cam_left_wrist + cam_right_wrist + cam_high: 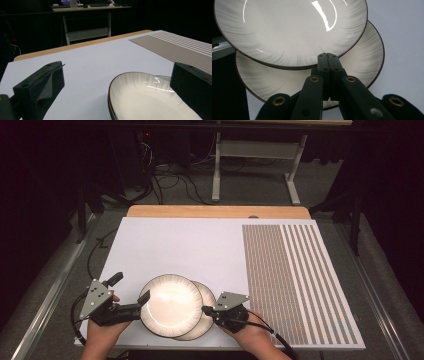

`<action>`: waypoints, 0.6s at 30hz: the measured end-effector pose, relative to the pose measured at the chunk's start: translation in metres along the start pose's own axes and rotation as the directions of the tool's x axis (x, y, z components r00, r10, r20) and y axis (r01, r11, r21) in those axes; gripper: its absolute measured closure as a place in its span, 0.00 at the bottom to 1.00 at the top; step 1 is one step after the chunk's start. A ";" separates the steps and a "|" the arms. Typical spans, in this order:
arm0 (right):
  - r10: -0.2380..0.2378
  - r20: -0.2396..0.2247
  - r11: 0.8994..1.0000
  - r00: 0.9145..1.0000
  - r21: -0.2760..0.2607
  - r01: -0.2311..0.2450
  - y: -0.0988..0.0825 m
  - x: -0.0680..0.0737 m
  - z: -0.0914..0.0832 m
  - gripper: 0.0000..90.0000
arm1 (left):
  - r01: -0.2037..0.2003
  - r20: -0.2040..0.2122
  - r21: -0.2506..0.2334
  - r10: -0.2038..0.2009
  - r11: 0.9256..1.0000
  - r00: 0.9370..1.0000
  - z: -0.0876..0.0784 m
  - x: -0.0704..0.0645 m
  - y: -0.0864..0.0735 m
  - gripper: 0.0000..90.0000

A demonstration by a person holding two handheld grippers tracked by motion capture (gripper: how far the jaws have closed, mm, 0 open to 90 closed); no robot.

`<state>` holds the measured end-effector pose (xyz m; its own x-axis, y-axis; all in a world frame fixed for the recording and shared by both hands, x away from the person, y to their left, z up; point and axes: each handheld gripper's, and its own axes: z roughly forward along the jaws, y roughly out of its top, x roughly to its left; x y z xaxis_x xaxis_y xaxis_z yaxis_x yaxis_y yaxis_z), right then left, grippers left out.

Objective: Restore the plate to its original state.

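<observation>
Two cream plates with dark rims and grey streaks overlap near the front edge of the white board. The upper plate [170, 304] [145, 100] [287, 30] rests partly on the lower plate [209, 295] [163, 78] [367, 57], which sticks out to the right. My left gripper [130, 288] [116, 66] is open wide at the upper plate's left rim, with one jaw beside that rim and the pads off it. My right gripper [206, 310] [327, 55] is shut with nothing between its jaws. Its tip lies over the lower plate, right at the upper plate's rim.
The white board [200, 245] covers the table, with a brown striped mat [295, 280] along its right side. A wooden table edge [215, 211] shows at the back. Beyond it stand a white table frame [260, 165] and floor cables [170, 180].
</observation>
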<state>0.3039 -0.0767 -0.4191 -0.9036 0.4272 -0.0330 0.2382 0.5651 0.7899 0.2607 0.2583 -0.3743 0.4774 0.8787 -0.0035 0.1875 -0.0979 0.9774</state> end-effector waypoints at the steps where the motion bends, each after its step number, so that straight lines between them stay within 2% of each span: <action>1: -0.001 0.001 1.000 1.000 0.000 0.001 0.000 0.000 0.000 1.00 | 0.014 -0.001 -0.006 -0.014 1.000 1.000 -0.001 -0.001 0.000 0.00; 8: -0.006 0.001 1.000 1.000 0.000 0.006 0.000 0.000 0.000 1.00 | 0.023 0.017 -0.004 -0.023 1.000 1.000 0.000 -0.007 0.002 0.00; 18: -0.007 -0.001 1.000 1.000 0.000 0.007 0.001 0.000 0.000 1.00 | 0.033 0.013 -0.002 -0.033 0.999 0.999 0.000 -0.004 0.001 0.00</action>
<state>0.3040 -0.0763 -0.4184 -0.9053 0.4230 -0.0381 0.2322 0.5680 0.7896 0.2586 0.2543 -0.3735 0.4816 0.8755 -0.0387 0.2017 -0.0677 0.9771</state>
